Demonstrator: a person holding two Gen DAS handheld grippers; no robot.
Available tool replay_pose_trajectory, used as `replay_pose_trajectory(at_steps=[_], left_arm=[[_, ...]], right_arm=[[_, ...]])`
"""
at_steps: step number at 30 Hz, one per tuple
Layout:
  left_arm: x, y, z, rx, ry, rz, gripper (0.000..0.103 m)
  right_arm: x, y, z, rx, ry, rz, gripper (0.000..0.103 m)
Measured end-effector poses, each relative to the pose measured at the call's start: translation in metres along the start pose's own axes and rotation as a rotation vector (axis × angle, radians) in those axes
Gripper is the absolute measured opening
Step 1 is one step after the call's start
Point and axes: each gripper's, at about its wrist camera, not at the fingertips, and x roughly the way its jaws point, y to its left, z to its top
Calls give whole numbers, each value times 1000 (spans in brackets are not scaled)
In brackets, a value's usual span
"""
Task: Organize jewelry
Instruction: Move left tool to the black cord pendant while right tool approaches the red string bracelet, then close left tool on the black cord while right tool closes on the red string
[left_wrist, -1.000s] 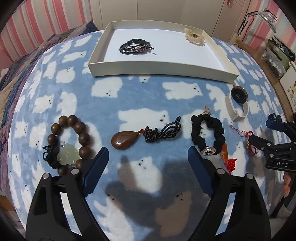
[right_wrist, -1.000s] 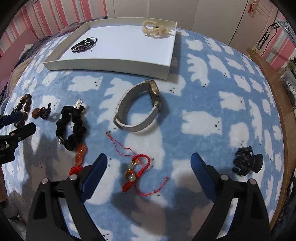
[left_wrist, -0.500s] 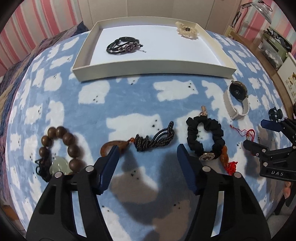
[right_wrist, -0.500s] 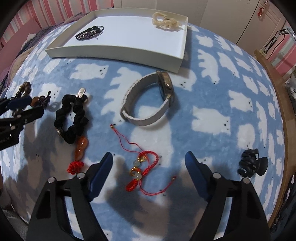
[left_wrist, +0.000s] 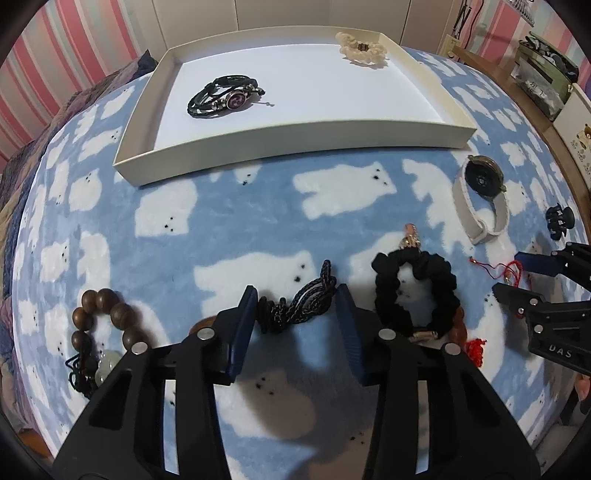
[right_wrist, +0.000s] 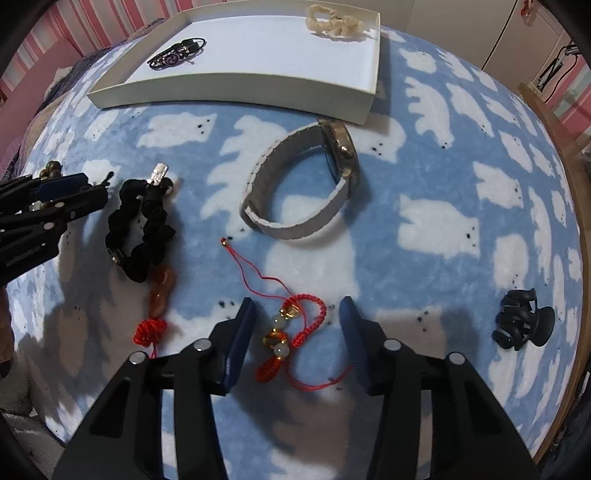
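On the blue blanket, my left gripper (left_wrist: 295, 314) points down over the black braided cord (left_wrist: 299, 304) of a pendant necklace. Its jaws are closing with the cord between them, a sliver of gap left at each pad. The brown pendant is mostly hidden behind the left finger. My right gripper (right_wrist: 297, 325) hangs over a red string bracelet (right_wrist: 288, 328) with gold and pale beads. Its jaws are closing too, both pads still clear of the bracelet. The white tray (left_wrist: 295, 147) at the back holds a black leather bracelet (left_wrist: 225, 98) and a cream scrunchie (left_wrist: 364, 50).
A wooden bead bracelet (left_wrist: 107, 317) lies left of the left gripper. A black scrunchie bracelet (right_wrist: 140, 229) with an orange charm and red tassel (right_wrist: 162, 291) lies between the grippers. A grey-strapped watch (right_wrist: 303, 184) sits near the tray. A black hair claw (right_wrist: 522, 319) is at the right, by the wooden edge.
Both grippers' jaws have narrowed. The left gripper came forward and lower over the necklace, so its left finger now covers the brown pendant. The right gripper stayed over the red bracelet.
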Motion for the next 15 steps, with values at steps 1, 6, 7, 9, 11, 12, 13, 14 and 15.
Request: replay_pose_trajectory(at_steps=[1,6,7,9,11,12,13,14,15], left_arm=[[2,1,1,0,2,1,41],[4,3,4,-2,2,6,35],[4,3,5,-3,3,8,34],[3,3,4,-3,3,7,30],[1,4,3,-3,4,3,28],[1,4,3,-4,6,2,27],[0,4,3,-5,8,1,26],[0,4,3,-6,9,0,25],[0,5,2,-10,11,-2,25]], right_arm=[[0,0,1,-3,0,3,42],[1,3,3,-17,-7,11,30],[1,4,4,-19,-8,15,26],[1,6,4,-24,-12,16,23],[1,8,5,-32,-15,15,19],[1,9,5,-34,-16,14,19],[1,9,5,-33,-17,15,17],[1,11,5,-31,-19,17,15],[2,10,4,-29,-20,17,14]])
